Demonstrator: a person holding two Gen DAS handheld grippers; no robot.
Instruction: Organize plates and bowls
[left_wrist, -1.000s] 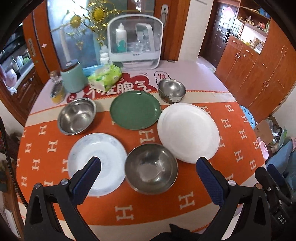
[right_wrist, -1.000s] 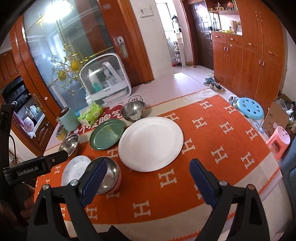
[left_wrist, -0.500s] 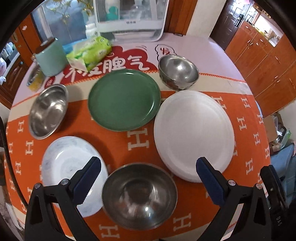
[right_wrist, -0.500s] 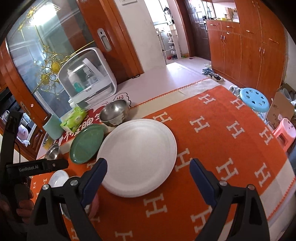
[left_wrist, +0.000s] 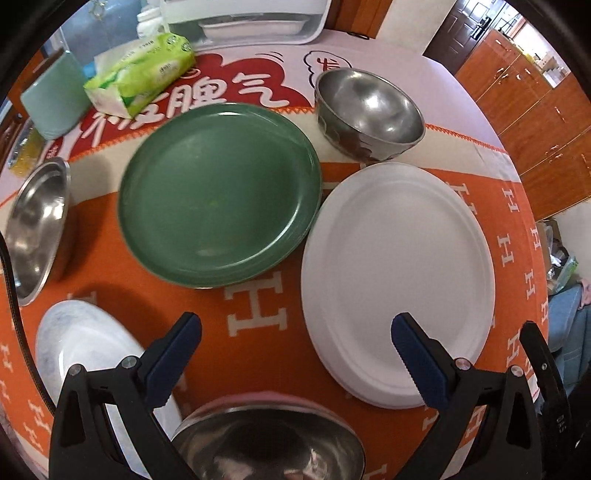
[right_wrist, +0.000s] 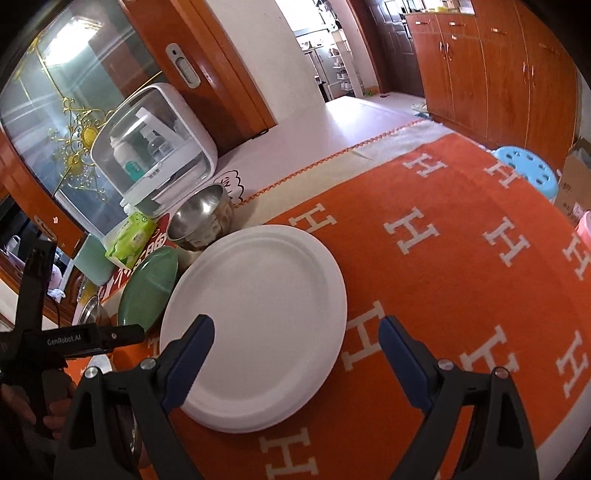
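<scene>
Over the orange-clothed table (left_wrist: 255, 354) we held both tools released, the left tool (left_wrist: 295, 354) above the steel bowl (left_wrist: 269, 443), the right tool (right_wrist: 295, 354) straddling the round white plate's (right_wrist: 258, 314) rim, probably for stacking.

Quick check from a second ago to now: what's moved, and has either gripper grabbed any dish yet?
Both grippers dropped closer to the table. The left gripper now hangs open above the near steel bowl; the right gripper stands open over the white plate. Nothing is grasped. The green plate and other dishes lie where they were.

Left gripper (left_wrist: 295, 354) jaws wide, above steel bowl (left_wrist: 269, 443), green plate (left_wrist: 218, 192) beside white plate (left_wrist: 399, 273), possibly touching.
</scene>
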